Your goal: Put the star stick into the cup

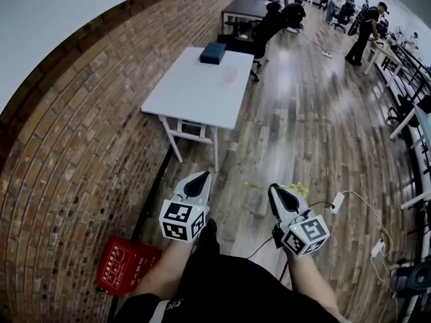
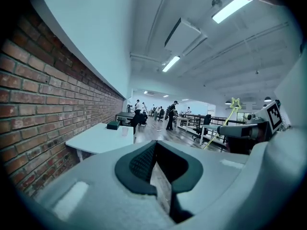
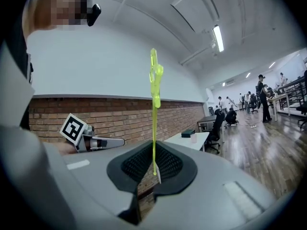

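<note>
Now my left claw (image 1: 201, 175) is hanging clenched on nothing, its jaws pressed together. Farther ahead, the pink cup (image 1: 230, 75) is standing on the white bench (image 1: 182, 93) beside the brick wall (image 1: 74, 147), well apart from both claws. To the right, my right claw (image 1: 275, 188) is gripping the yellow-green star stick (image 3: 154, 104) near its lower end, with the star end rising clear of the jaws.

The left gripper (image 2: 156, 146) is seen with jaws drawn together and nothing between them. Beyond the jaws to the left, 1 white table (image 2: 93, 139) bearing a cup (image 2: 125, 131) is shown. To their right, the star stick (image 2: 235, 102) is seen slanting up from the right gripper (image 2: 221, 128).
</note>
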Demonstrator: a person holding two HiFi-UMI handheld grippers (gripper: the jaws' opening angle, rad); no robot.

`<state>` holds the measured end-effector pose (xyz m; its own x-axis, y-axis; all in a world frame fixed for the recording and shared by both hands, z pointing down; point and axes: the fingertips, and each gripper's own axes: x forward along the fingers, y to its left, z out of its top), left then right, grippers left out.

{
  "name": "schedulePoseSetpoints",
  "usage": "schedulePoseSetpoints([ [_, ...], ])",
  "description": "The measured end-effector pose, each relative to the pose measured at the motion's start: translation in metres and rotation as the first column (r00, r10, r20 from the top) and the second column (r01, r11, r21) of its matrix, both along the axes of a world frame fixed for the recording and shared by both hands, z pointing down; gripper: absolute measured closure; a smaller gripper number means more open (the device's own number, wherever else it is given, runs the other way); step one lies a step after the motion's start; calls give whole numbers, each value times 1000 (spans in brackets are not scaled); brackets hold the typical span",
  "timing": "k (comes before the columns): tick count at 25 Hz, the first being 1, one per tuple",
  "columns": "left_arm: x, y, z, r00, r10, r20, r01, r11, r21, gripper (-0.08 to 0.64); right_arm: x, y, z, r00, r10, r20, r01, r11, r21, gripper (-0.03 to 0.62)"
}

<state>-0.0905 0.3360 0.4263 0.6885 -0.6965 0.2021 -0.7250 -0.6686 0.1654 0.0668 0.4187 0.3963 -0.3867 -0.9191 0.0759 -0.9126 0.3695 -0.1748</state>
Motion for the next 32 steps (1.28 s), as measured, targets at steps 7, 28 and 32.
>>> schedulePoseSetpoints([
  [7, 4, -96, 3, 1000, 31, -3, -31, 999, 8, 554, 6, -90, 0, 999, 46, -2, -46, 999, -17, 575],
  [28, -36, -271, 18, 998, 60, -17, -61, 998, -27, 554, -51, -262, 30, 999, 23, 31, -19, 993, -120, 575],
  [32, -29, -291, 28, 998, 58, -7, -58, 997, -43, 554, -38, -286, 46, 998, 26, 59, -18, 990, -140, 575],
])
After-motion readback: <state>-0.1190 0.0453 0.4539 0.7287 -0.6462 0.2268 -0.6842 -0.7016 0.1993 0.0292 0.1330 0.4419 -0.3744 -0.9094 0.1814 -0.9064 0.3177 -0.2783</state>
